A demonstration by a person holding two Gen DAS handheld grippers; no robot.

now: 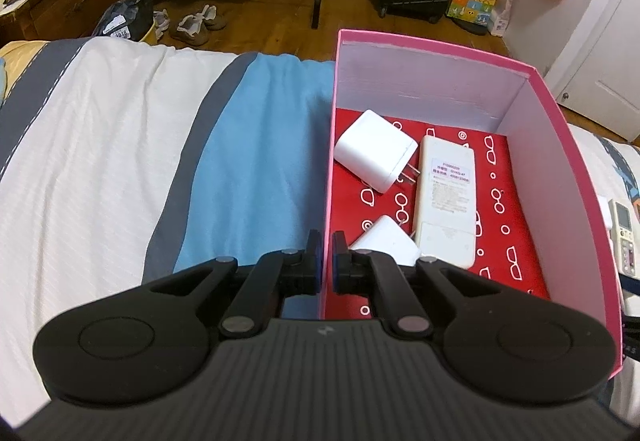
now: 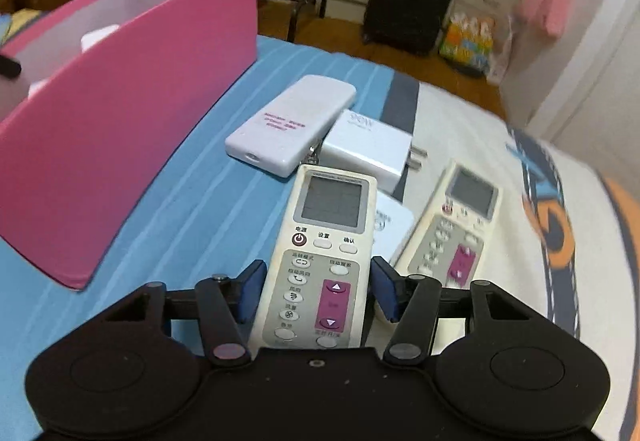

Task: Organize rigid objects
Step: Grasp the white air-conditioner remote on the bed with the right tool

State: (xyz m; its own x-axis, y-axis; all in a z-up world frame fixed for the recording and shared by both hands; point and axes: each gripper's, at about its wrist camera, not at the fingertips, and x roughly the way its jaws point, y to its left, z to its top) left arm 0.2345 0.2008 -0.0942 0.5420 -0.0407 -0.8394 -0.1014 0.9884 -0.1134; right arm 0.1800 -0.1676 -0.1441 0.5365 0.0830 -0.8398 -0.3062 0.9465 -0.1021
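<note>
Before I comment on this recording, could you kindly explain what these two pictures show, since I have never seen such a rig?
There is no robot: a person holds a two-finger gripper in each hand, each carrying a wide-angle camera. The left wrist view shows the left gripper shut on the side wall of a pink cardboard box, which holds two white plug chargers and a white remote lying face down. The right wrist view shows the right gripper, its blue pads closed against a cream remote with a grey screen. Nearby on the blue striped bedcover lie another screen remote, a white charger and a white face-down handset.
</note>
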